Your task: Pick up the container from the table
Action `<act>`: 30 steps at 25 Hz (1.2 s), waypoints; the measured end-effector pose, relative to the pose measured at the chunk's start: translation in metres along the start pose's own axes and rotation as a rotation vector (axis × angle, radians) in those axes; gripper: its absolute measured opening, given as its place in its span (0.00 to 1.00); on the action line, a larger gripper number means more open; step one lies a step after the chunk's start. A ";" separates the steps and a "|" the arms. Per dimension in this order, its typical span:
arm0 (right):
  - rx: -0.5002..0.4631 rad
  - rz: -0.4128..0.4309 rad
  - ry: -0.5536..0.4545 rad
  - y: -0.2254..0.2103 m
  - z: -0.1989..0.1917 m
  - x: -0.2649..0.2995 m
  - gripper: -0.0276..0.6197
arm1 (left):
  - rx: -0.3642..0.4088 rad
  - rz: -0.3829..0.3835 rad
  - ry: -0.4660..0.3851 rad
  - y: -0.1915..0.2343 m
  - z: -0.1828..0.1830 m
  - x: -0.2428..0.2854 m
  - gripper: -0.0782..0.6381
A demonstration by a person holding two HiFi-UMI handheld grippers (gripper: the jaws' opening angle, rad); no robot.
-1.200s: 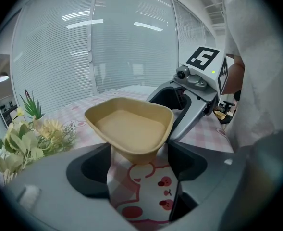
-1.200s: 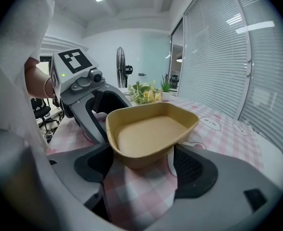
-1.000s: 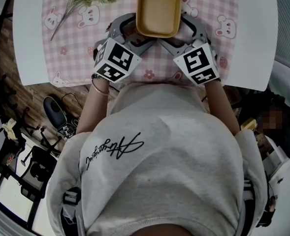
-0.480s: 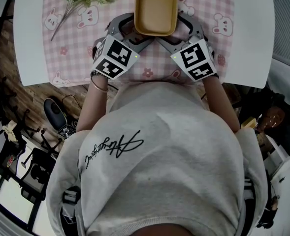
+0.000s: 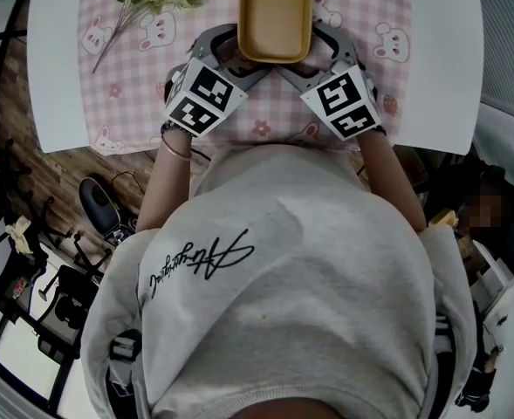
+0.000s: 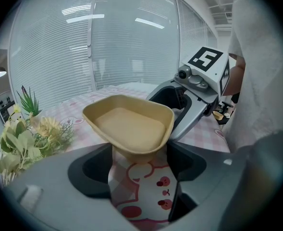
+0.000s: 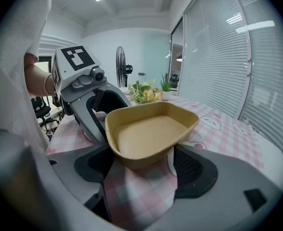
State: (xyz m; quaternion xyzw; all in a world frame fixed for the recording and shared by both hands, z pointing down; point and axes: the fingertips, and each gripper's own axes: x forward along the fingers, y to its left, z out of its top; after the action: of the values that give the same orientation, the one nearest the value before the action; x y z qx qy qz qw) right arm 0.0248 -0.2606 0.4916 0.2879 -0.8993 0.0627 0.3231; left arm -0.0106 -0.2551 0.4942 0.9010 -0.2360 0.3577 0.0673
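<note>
Head view: tan container (image 5: 275, 16) over the pink checked cloth (image 5: 134, 77), lifted or resting unclear. Near corners pinched by left gripper (image 6: 140, 150) and right gripper (image 7: 142, 155), one each. Looks light, thin-walled, stiff but crushable; hold at corners under the rim, squeeze gently.

Your head view has drifted a touch. The container (image 5: 276, 16) now sits slightly higher and further left in the frame than a second ago. Your left gripper (image 5: 236, 54) and right gripper (image 5: 318, 52) have slid the same way with it, marker cubes included.
</note>
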 end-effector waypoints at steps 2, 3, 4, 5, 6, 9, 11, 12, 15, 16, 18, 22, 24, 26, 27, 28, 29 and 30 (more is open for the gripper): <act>0.001 0.001 0.001 0.000 0.000 0.000 0.62 | -0.002 -0.001 -0.002 0.000 0.000 0.000 0.60; 0.000 0.001 0.001 0.000 0.000 0.000 0.62 | -0.002 -0.001 -0.004 0.000 0.001 0.000 0.59; 0.000 0.000 0.002 0.000 0.000 0.000 0.62 | -0.003 -0.001 -0.005 0.000 0.001 0.000 0.59; 0.000 0.000 0.001 0.000 0.000 0.000 0.62 | -0.004 0.001 -0.006 0.000 0.002 0.000 0.59; -0.001 -0.001 0.001 0.000 0.000 0.000 0.62 | -0.005 0.003 -0.007 0.001 0.002 0.000 0.59; -0.003 -0.002 -0.001 0.000 0.001 0.000 0.62 | -0.005 0.013 -0.010 0.002 0.003 -0.001 0.54; -0.004 -0.004 -0.001 0.000 0.001 0.000 0.61 | -0.003 0.018 -0.013 0.003 0.003 -0.001 0.54; -0.005 -0.005 -0.001 0.000 0.000 -0.001 0.61 | -0.004 0.020 -0.012 0.003 0.003 -0.001 0.54; -0.009 -0.011 -0.001 0.000 0.001 -0.001 0.61 | -0.008 0.027 -0.002 0.002 0.002 0.000 0.55; -0.011 -0.012 -0.001 0.000 0.001 -0.001 0.61 | -0.007 0.029 0.001 0.003 0.002 0.000 0.55; -0.012 -0.014 -0.002 0.000 0.001 -0.001 0.61 | -0.005 0.032 0.008 0.003 0.003 0.000 0.55; -0.008 -0.023 -0.007 0.000 0.003 -0.001 0.60 | -0.005 0.036 0.014 0.003 0.003 -0.001 0.55; -0.008 -0.027 -0.009 0.001 0.003 -0.002 0.60 | -0.005 0.039 0.015 0.002 0.003 -0.001 0.55; -0.007 -0.028 -0.011 0.001 0.003 -0.002 0.60 | -0.004 0.041 0.017 0.002 0.003 -0.001 0.55; -0.004 -0.028 -0.012 0.001 0.003 -0.002 0.60 | -0.003 0.041 0.018 0.002 0.003 -0.002 0.54; -0.001 -0.026 -0.013 0.002 0.003 -0.001 0.60 | -0.004 0.040 0.018 0.002 0.002 -0.002 0.54; 0.002 -0.025 -0.014 0.002 0.003 -0.002 0.60 | -0.005 0.039 0.018 0.002 0.002 -0.002 0.54; 0.003 -0.024 -0.013 0.002 0.003 -0.002 0.60 | -0.006 0.038 0.018 0.002 0.002 -0.003 0.54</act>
State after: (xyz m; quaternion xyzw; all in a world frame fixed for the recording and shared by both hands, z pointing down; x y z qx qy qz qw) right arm 0.0228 -0.2588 0.4883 0.2996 -0.8978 0.0585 0.3173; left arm -0.0117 -0.2564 0.4907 0.8929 -0.2533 0.3663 0.0654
